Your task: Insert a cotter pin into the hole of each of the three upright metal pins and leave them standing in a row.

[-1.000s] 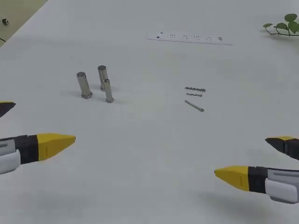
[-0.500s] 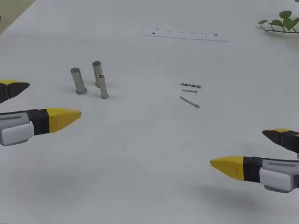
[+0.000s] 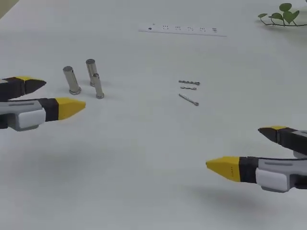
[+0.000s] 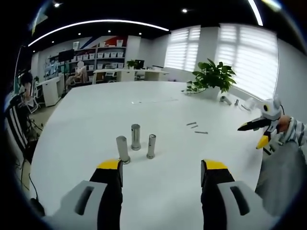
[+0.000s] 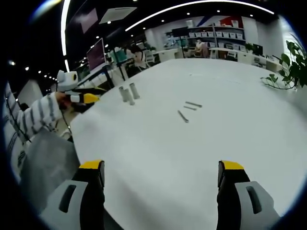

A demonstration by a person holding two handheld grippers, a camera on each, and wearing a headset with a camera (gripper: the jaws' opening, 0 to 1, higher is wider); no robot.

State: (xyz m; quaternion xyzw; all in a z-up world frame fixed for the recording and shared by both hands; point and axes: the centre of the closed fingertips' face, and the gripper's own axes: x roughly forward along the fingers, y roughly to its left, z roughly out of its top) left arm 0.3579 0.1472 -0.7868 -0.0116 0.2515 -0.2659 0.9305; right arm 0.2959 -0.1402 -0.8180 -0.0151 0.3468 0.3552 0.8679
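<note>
- Jaws: the left gripper (image 3: 65, 94) stands wide open and holds nothing; the right gripper (image 3: 232, 146) likewise stands open and empty.
- Metal pins (image 3: 90, 72): 3 stand upright on the white table (image 3: 144, 158), bunched in a loose triangle and not yet in a row. No cotter pin shows in any of them.
- Cotter pins (image 3: 188, 88): 3 lie flat, well apart from the metal pins. 2 lie parallel, across the head view; the 3rd, nearest the person, lies slanted.
- Governing relation: the metal pins stand just beside the left gripper's tips, straight ahead along its jaws in the left gripper view. The cotter pins lie ahead of the right gripper, well short of contact.
- Judgement: the right gripper is better placed for the cotter pins, the left for steadying a metal pin.
</note>
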